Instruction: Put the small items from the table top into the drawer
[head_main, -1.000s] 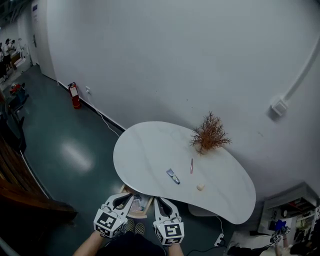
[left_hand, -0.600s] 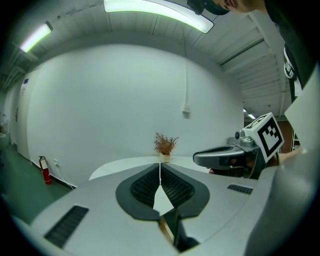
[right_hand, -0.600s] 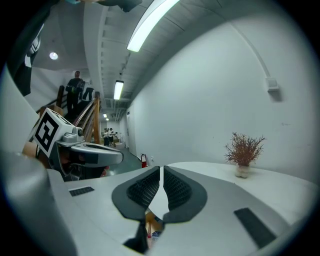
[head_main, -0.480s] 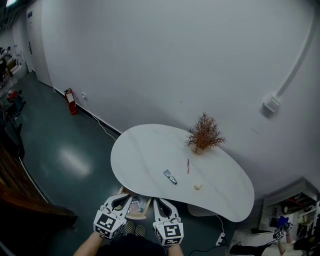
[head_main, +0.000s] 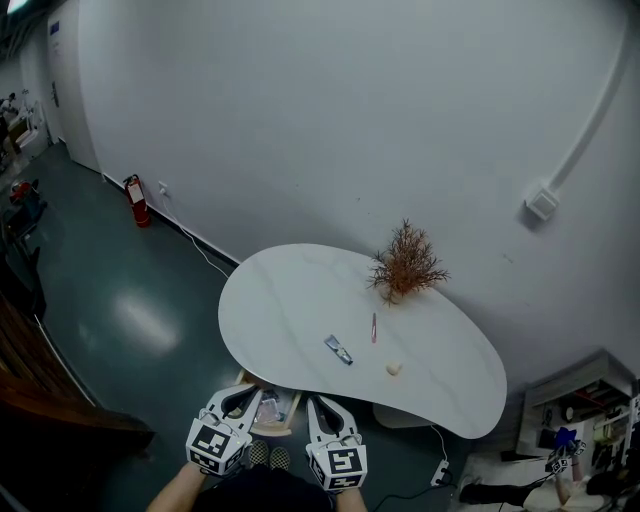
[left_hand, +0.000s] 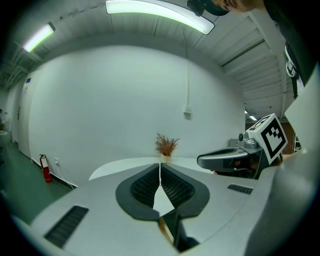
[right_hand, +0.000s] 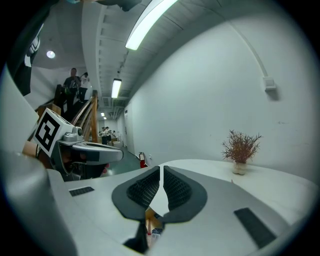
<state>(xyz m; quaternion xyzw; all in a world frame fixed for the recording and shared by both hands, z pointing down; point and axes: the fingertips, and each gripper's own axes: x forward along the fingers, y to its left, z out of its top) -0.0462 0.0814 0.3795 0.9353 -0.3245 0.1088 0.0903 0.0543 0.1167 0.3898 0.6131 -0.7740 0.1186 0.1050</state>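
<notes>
A small blue-grey tube (head_main: 338, 349), a pink pen (head_main: 374, 328) and a small beige lump (head_main: 394, 369) lie on the white kidney-shaped table (head_main: 290, 300). A wooden drawer (head_main: 268, 411) stands pulled out under the table's near edge, with some items in it. My left gripper (head_main: 243, 397) hovers over the drawer's left part, its jaws together and empty. My right gripper (head_main: 321, 405) hangs just right of the drawer, jaws all but touching, nothing between them. In the left gripper view my left gripper (left_hand: 160, 168) has its pads meeting; in the right gripper view my right gripper (right_hand: 161, 171) shows only a thin slit.
A dried brown plant (head_main: 405, 264) in a small pot stands at the table's far edge, near the white wall. A red fire extinguisher (head_main: 133, 201) stands on the green floor at the left. People (right_hand: 76, 82) stand far off down the hallway. Wooden stairs (head_main: 40, 380) lie at the left.
The head view has drifted slightly, so the table sits a little further left in the picture. Both grippers and the table's items keep their places.
</notes>
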